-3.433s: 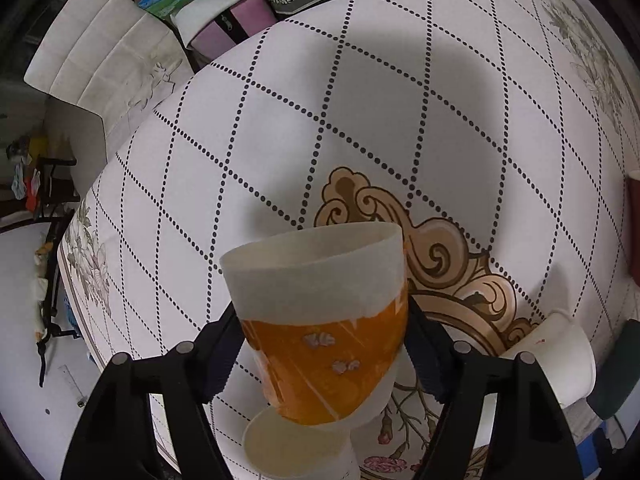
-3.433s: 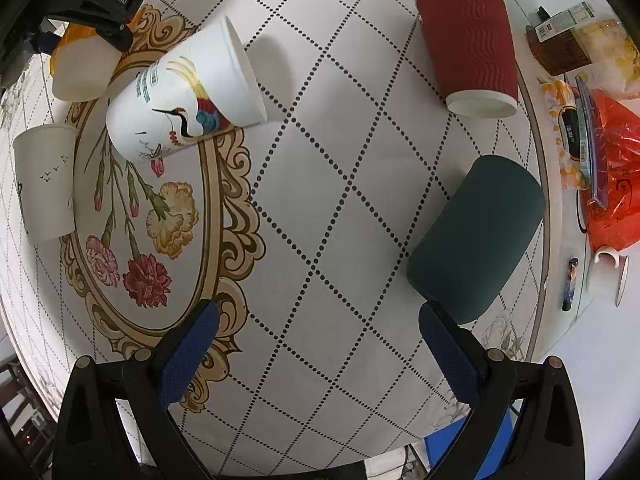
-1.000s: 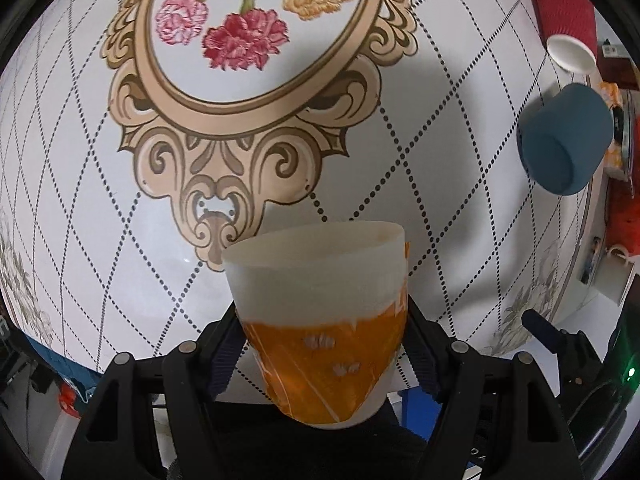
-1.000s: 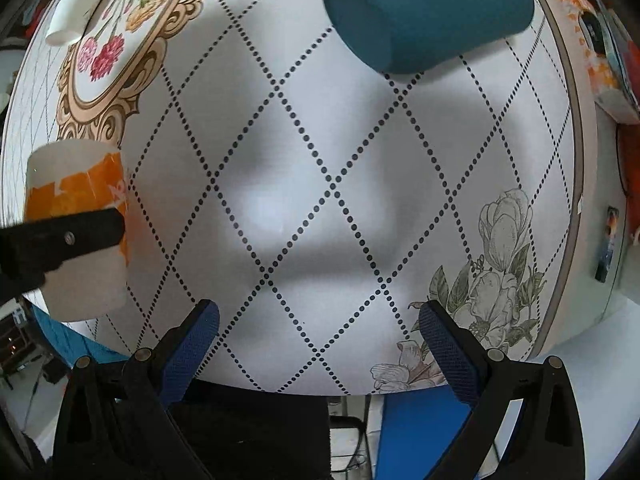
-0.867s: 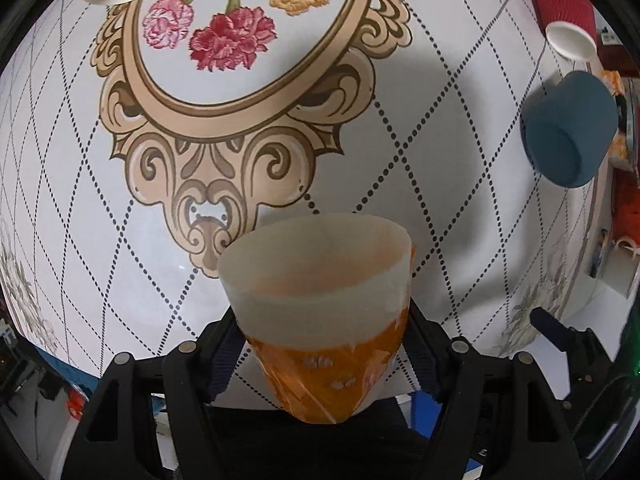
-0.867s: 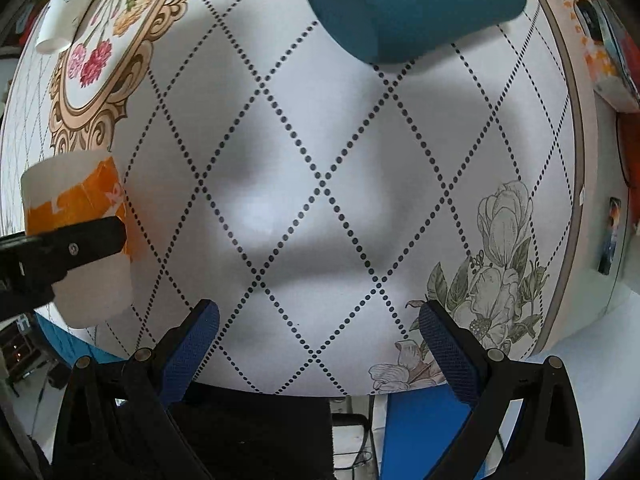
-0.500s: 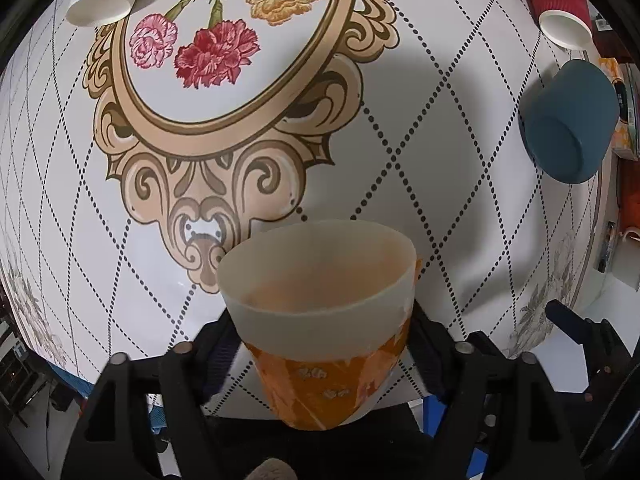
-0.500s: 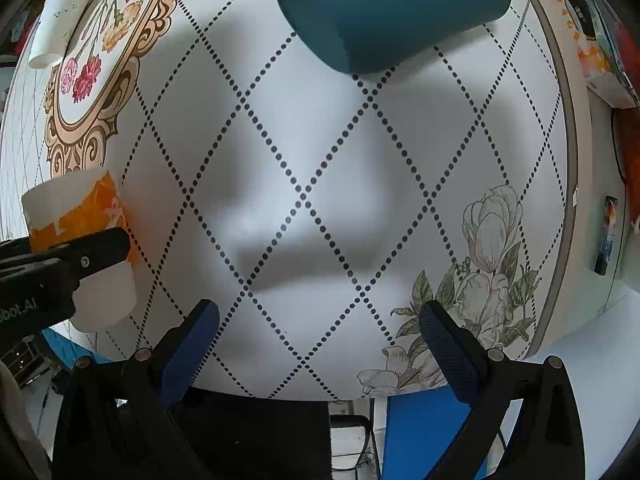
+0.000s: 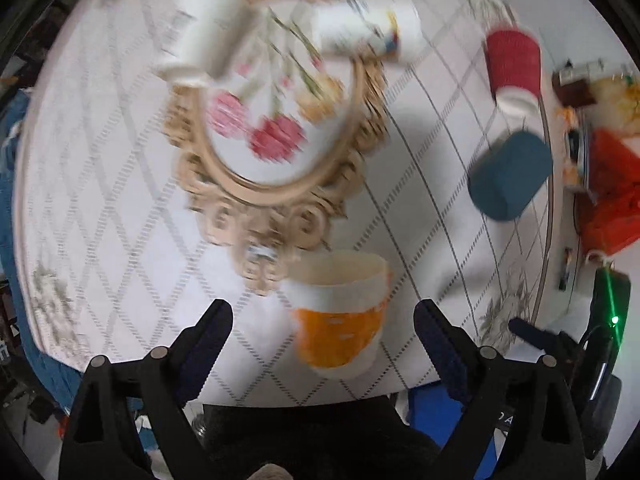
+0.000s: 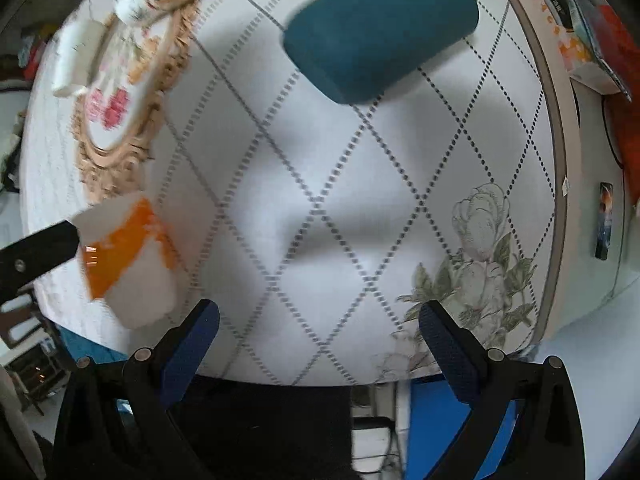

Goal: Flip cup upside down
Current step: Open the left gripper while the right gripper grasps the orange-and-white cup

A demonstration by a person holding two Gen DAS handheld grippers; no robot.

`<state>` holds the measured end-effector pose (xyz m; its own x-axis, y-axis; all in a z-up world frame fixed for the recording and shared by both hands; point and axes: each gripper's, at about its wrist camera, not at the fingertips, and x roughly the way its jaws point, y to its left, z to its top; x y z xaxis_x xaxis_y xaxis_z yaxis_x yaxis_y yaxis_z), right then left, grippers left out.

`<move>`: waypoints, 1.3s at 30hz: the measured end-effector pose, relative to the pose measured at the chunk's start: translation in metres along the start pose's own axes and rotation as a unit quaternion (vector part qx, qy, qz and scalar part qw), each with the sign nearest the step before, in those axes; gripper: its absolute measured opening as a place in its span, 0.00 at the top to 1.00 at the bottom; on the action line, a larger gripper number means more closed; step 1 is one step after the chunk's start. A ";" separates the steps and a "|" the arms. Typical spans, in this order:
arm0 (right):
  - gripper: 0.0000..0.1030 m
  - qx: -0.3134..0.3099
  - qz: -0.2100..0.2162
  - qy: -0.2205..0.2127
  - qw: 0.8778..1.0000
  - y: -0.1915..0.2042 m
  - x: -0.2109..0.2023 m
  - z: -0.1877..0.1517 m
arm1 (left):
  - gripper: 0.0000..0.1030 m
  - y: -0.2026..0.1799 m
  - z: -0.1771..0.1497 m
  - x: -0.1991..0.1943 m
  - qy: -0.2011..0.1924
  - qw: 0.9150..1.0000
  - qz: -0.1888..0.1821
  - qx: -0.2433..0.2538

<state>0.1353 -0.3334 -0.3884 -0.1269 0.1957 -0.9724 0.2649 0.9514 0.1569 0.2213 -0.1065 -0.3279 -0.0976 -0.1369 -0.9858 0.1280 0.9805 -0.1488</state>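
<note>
Left gripper (image 9: 322, 314): jaws spread wide, grasping nothing, both fingers clear of the orange-and-white paper cup (image 9: 338, 312). The cup stands on the table (image 9: 120, 220) near its front edge, between the two open fingers and nearer the right one; whether it rests on its rim or its base cannot be told through the motion blur. Right gripper (image 10: 318, 326): likewise released, its blue-padded fingers (image 10: 192, 344) held apart over the bare dotted-diamond tablecloth (image 10: 320, 184). Beyond it a dark teal cup (image 10: 380, 28) lies on its side toward the table's right edge. Farther back, a red ribbed cup (image 9: 512, 68) stands inverted, and two white paper cups (image 9: 208, 36) lie on their sides at the floral medallion (image 9: 272, 128) in the table's centre.
</note>
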 end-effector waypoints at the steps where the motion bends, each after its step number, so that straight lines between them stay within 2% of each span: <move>1: 0.01 -0.001 0.008 -0.003 1.000 0.005 -0.004 0.001 | 0.10 0.008 -0.002 -0.010 -0.014 1.000 0.008 -0.006; 5: 0.01 -0.027 0.036 -0.012 0.999 0.038 -0.015 0.001 | 0.10 0.045 -0.014 -0.029 -0.040 0.998 0.043 -0.030; 10: 0.01 -0.055 0.037 -0.011 0.998 0.075 -0.018 0.003 | 0.10 0.085 -0.033 -0.022 -0.029 0.996 0.052 -0.070; 16: 0.01 -0.083 0.022 -0.012 0.996 0.100 -0.018 -0.006 | 0.10 0.116 -0.055 -0.011 -0.026 0.993 0.062 -0.094; 20: 0.01 -0.121 -0.008 -0.017 0.992 0.112 -0.029 -0.009 | 0.10 0.125 -0.059 -0.011 -0.042 0.992 0.075 -0.095; 22: 0.01 -0.164 -0.044 -0.029 0.985 0.121 -0.039 -0.011 | 0.10 0.127 -0.060 -0.010 -0.054 0.990 0.093 -0.089; 23: 0.01 -0.197 -0.066 -0.039 0.978 0.129 -0.045 -0.012 | 0.10 0.127 -0.060 -0.008 -0.061 0.989 0.101 -0.086; 25: 0.01 -0.283 -0.121 -0.066 0.949 0.146 -0.054 -0.016 | 0.10 0.129 -0.059 -0.003 -0.067 0.988 0.108 -0.083; 26: 0.01 -0.348 -0.166 -0.085 0.919 0.160 -0.059 -0.023 | 0.10 0.129 -0.059 0.001 -0.066 0.989 0.106 -0.081; 28: 0.01 -0.437 -0.223 -0.105 0.865 0.176 -0.061 -0.035 | 0.10 0.128 -0.058 0.010 -0.057 0.990 0.103 -0.073; 29: 0.01 -0.490 -0.260 -0.116 0.824 0.185 -0.060 -0.044 | 0.10 0.127 -0.058 0.014 -0.054 0.991 0.104 -0.069; 30: 0.01 -0.553 -0.299 -0.123 0.768 0.194 -0.055 -0.056 | 0.10 0.126 -0.059 0.018 -0.049 0.991 0.104 -0.064; 31: 0.01 -0.593 -0.325 -0.124 0.726 0.198 -0.051 -0.064 | 0.10 0.124 -0.059 0.024 -0.044 0.992 0.104 -0.058; 32: 0.01 -0.637 -0.354 -0.123 0.673 0.201 -0.043 -0.074 | 0.10 0.123 -0.059 0.028 -0.041 0.992 0.104 -0.054; 33: 0.01 -0.686 -0.385 -0.117 0.606 0.201 -0.031 -0.085 | 0.10 0.121 -0.059 0.032 -0.038 0.993 0.103 -0.050; 34: 0.01 -0.716 -0.404 -0.113 0.558 0.200 -0.022 -0.092 | 0.10 0.120 -0.059 0.036 -0.035 0.993 0.104 -0.046; 35: 0.01 -0.747 -0.423 -0.109 0.501 0.197 -0.012 -0.100 | 0.10 0.119 -0.059 0.040 -0.032 0.993 0.108 -0.042; 36: 0.01 -0.779 -0.437 -0.101 0.438 0.191 -0.001 -0.110 | 0.10 0.118 -0.060 0.043 -0.030 0.993 0.111 -0.040; 37: 0.01 -0.797 -0.443 -0.095 0.398 0.188 0.005 -0.114 | 0.10 0.118 -0.060 0.046 -0.029 0.993 0.112 -0.039; 38: 0.01 -0.823 -0.447 -0.084 0.340 0.181 0.015 -0.122 | 0.10 0.119 -0.060 0.049 -0.027 0.993 0.113 -0.039; 39: 0.01 -0.836 -0.448 -0.078 0.308 0.177 0.020 -0.126 | 0.10 0.120 -0.060 0.051 -0.025 0.993 0.113 -0.038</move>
<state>0.0592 -0.1312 -0.3585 0.6490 -0.2122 -0.7306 -0.6877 -0.5743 -0.4440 0.1720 0.0124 -0.3917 -0.0248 0.0829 -0.9963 0.0652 0.9946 0.0811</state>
